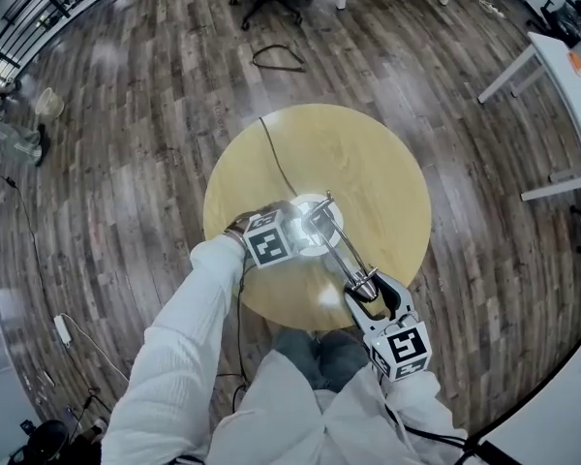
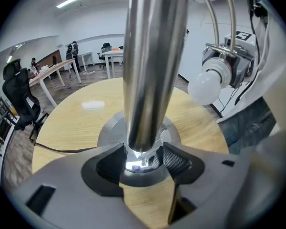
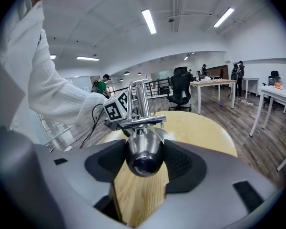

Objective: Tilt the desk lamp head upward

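Head view: the desk lamp (image 1: 334,248) stands on the round table (image 1: 368,153). The left gripper (image 1: 298,229) is at its base and the right gripper (image 1: 370,296) at its head.
Left gripper view: jaws clamp the pole (image 2: 152,66) low down.
Right gripper view: jaws grip the chrome lamp head (image 3: 144,151).

Chrome desk lamp (image 1: 331,245): round base (image 1: 305,229) near-centre on desk (image 1: 368,153), arm slanting near-right, head (image 1: 364,285) at near edge (white bulb (image 2: 209,84)).

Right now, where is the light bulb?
In the left gripper view, the bulb is at the right, beside the lamp's pole, in the lamp head clamped by the right hand-held gripper.
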`<state>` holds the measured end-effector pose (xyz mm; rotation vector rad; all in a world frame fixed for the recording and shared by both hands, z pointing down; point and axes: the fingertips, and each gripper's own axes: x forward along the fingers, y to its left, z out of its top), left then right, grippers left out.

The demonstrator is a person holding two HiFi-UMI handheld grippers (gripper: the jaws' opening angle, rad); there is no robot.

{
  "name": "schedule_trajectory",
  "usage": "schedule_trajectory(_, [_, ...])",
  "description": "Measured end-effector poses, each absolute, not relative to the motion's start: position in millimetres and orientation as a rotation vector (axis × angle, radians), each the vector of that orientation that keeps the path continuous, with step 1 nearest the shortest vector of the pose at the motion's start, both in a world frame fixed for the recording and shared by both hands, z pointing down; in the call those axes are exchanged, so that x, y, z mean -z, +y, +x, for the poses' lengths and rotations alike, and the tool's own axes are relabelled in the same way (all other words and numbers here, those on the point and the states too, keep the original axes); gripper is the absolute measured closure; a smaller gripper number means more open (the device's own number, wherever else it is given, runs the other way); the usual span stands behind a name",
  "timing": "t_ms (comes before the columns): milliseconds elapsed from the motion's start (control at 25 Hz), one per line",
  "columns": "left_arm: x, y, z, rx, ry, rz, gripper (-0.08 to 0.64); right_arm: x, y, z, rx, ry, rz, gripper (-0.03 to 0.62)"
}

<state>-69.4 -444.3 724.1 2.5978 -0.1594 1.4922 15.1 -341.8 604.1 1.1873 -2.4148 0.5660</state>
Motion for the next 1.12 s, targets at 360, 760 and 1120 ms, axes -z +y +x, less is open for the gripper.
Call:
schedule_trajectory(360, [-724, -443, -68, -1.517, -0.168, 2.58, 0.313, -533, -323, 33, -0.522, -2.371, 1.176, 0.328])
schedule_trajectory(760, [-724, -438, -69, -1.574, -0.173, 2.55, 0.313, -440, -325, 28, -0.413, -2.413, 1.196, 0.33])
schedule_trajectory(1120, [-722, -437, -69, -1.574, -0.194, 2.538, 0.314, -380, -349, 6, -0.316, -2.438, 1.131, 0.33])
